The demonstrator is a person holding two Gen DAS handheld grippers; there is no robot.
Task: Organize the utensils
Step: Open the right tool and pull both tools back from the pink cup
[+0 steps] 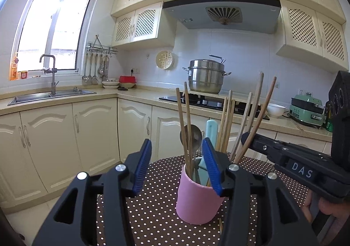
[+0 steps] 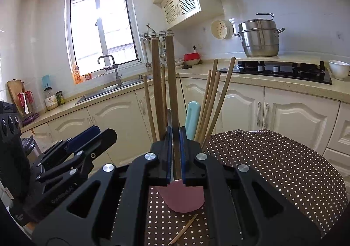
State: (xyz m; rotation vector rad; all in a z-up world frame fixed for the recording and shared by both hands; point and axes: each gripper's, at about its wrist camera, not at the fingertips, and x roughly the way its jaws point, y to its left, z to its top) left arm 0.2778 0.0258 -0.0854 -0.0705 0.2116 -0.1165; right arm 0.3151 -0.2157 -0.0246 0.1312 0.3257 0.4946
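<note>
Right gripper (image 2: 176,154) clamps wooden chopsticks (image 2: 170,84) standing in pink cup (image 1: 196,200) on dotted table (image 1: 153,213). Left gripper (image 1: 177,165) half open, empty, cup at its 1 o'clock. Risk: sideways pull tips cup, spilling utensils.

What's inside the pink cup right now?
The pink cup holds wooden chopsticks, a metal spoon and a light blue handle, all standing upright. Their lower ends and the cup's bottom are hidden by its wall.
</note>
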